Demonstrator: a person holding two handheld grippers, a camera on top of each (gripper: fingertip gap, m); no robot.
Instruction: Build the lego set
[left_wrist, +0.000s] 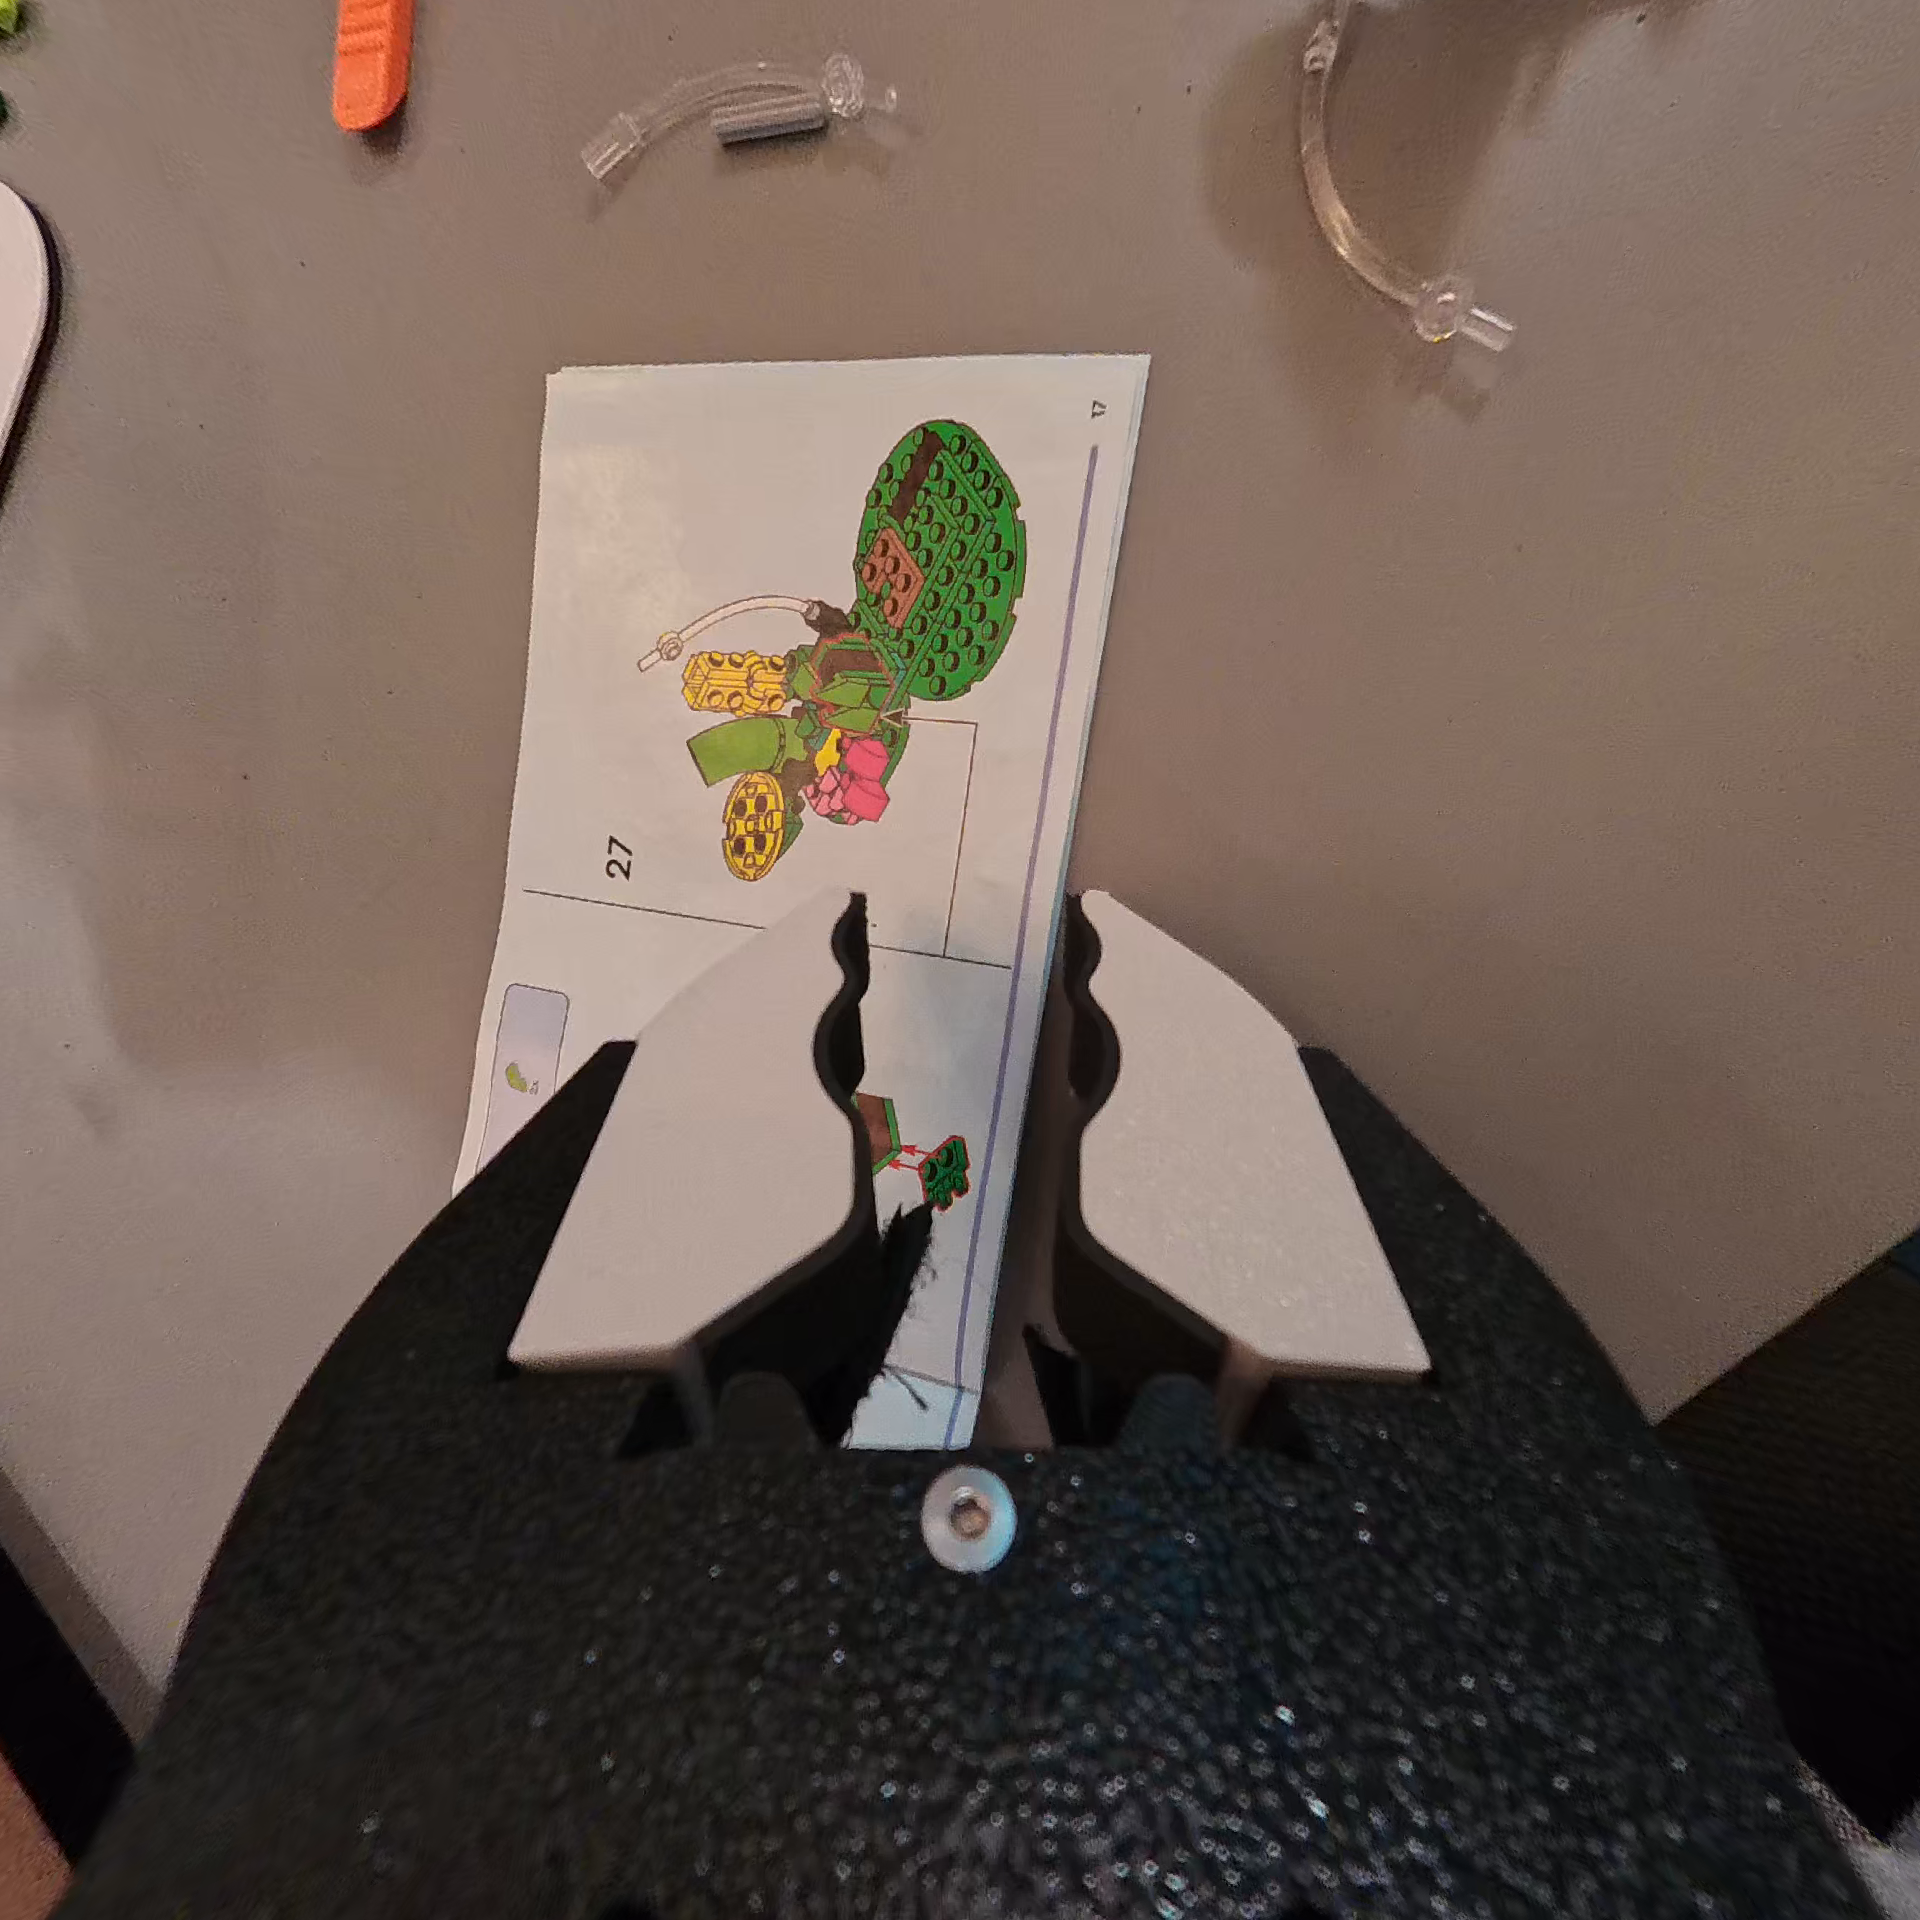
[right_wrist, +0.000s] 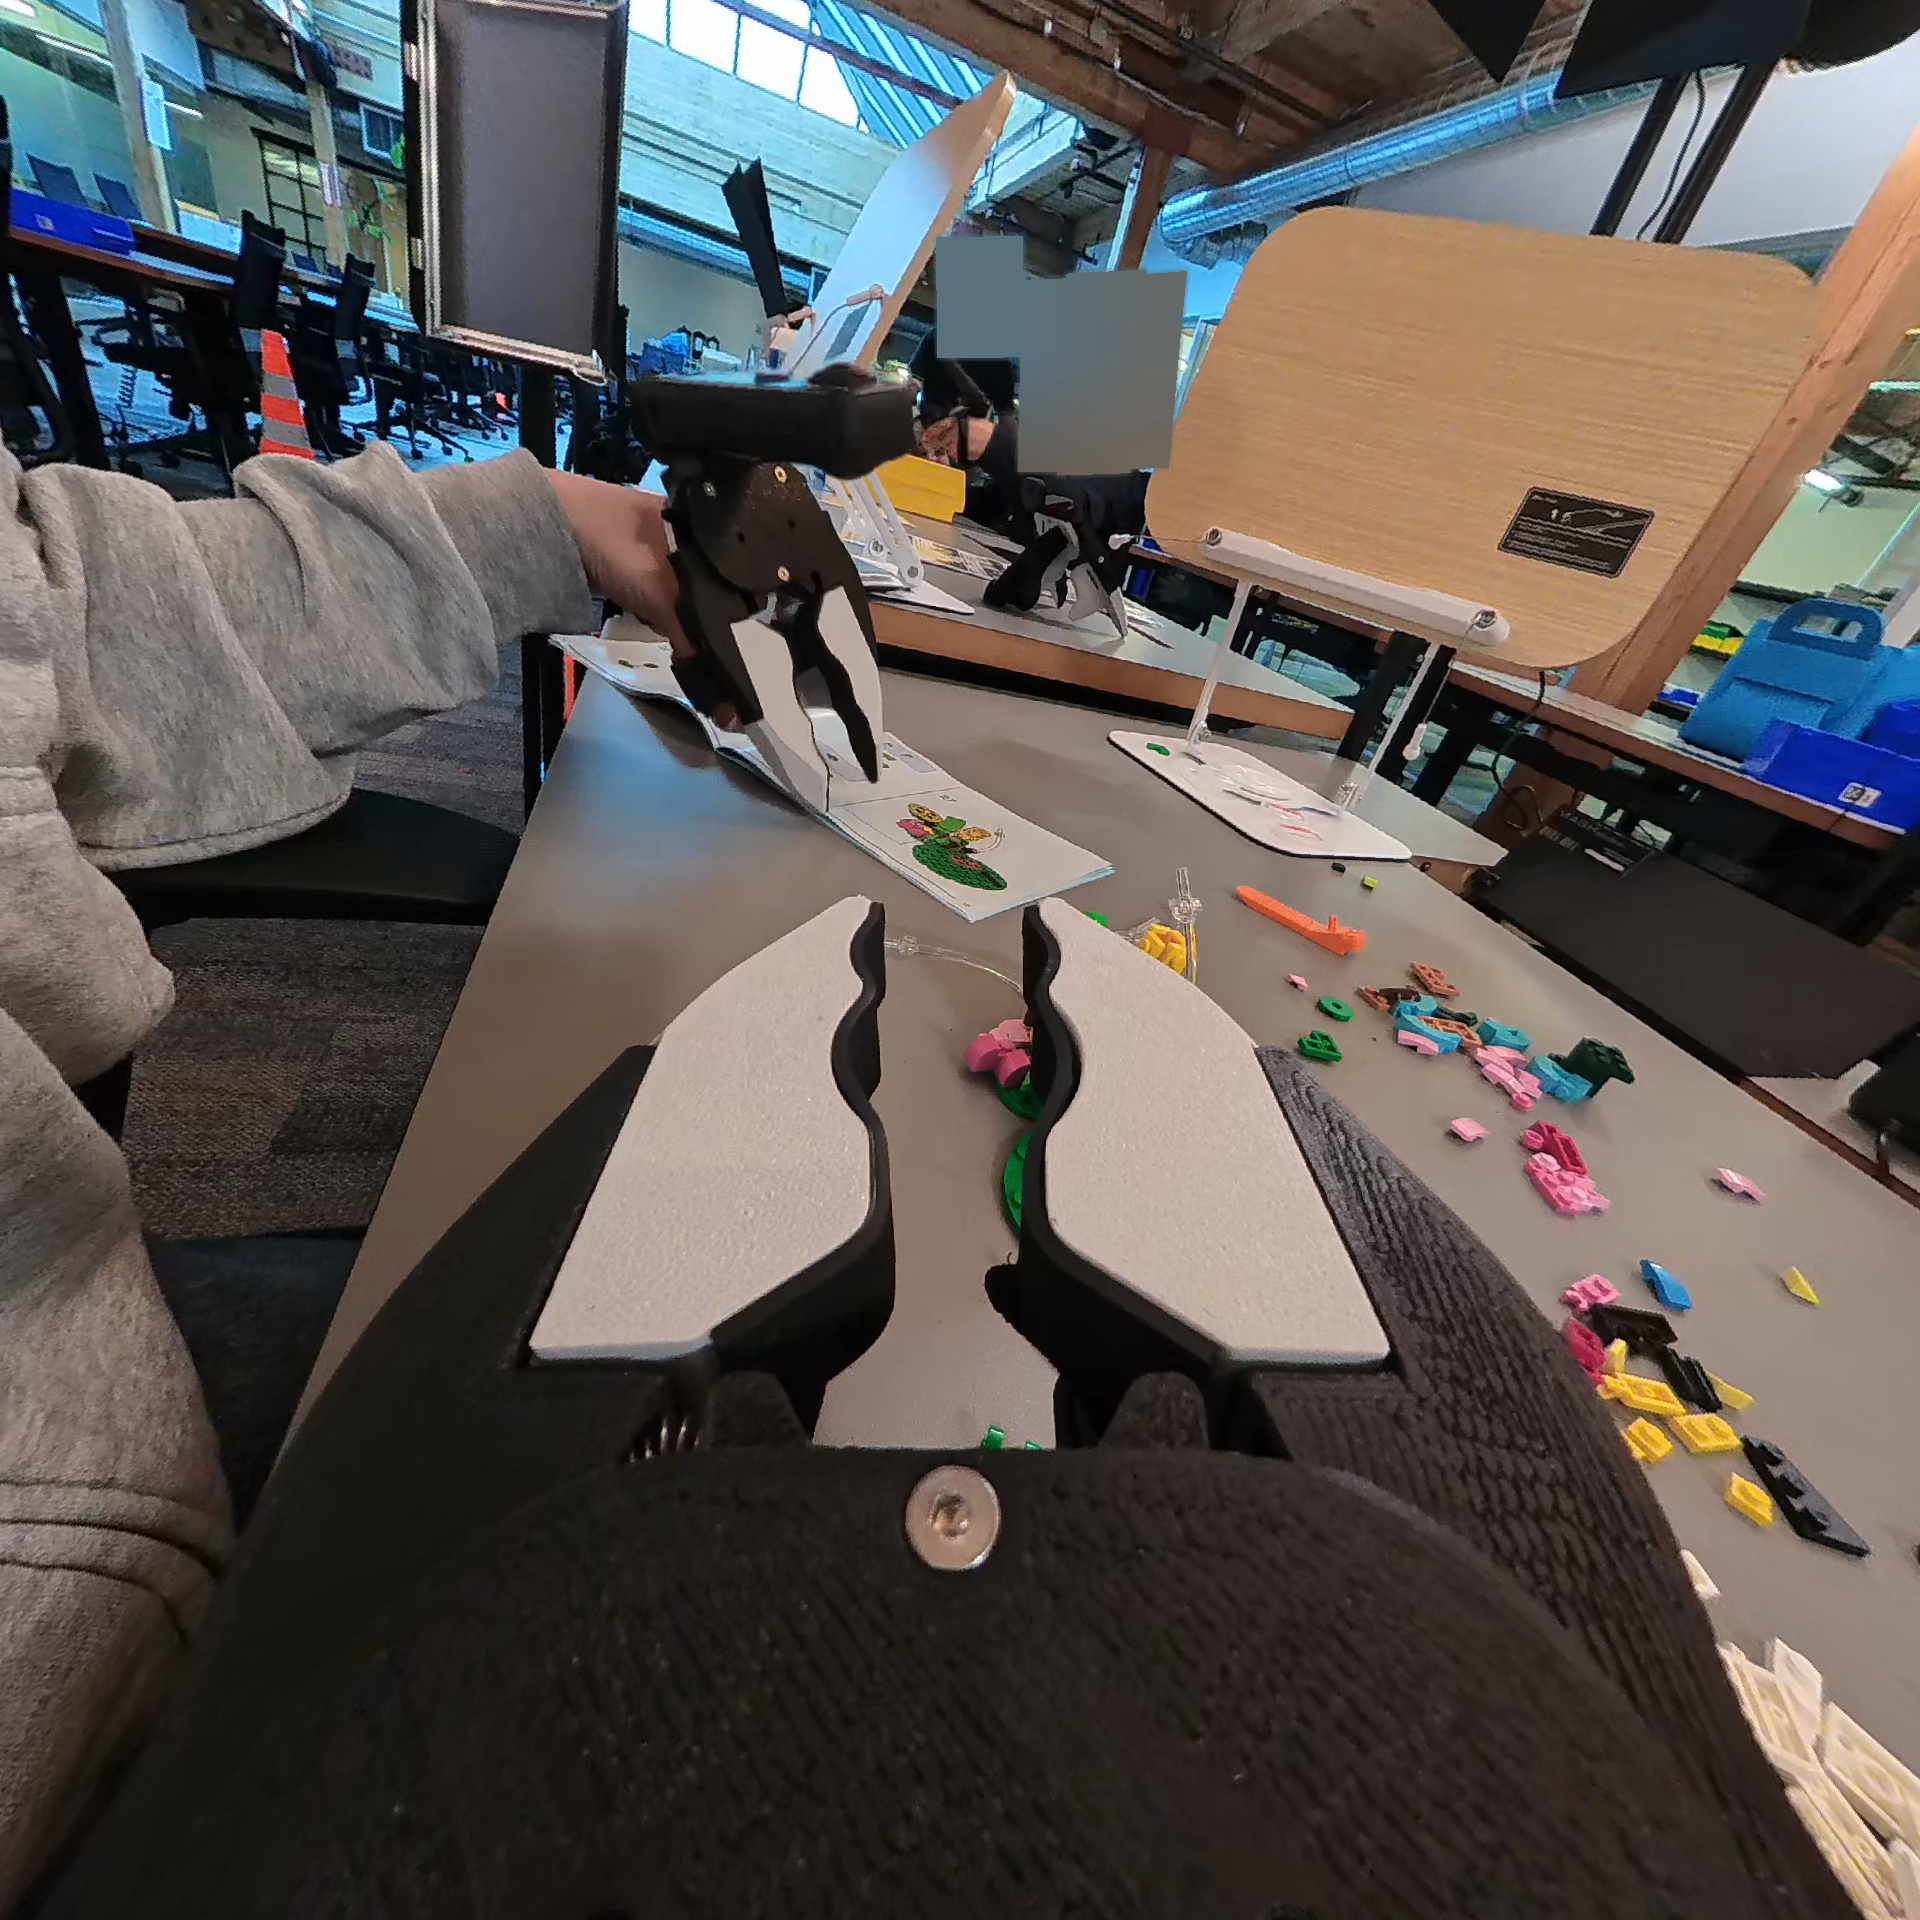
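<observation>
We see soft, even indoor light in the left wrist view, falling from above on the grey table; the clear curved pieces cast faint, blurred shadows to their left. The booklet is sharp, while the black gripper body at the bottom is blurred and speckled with glints. In the right wrist view, daylight pours through skylights, slightly overexposed. Straight lines bow strongly toward the edges, and the grey sleeve stretches.
</observation>
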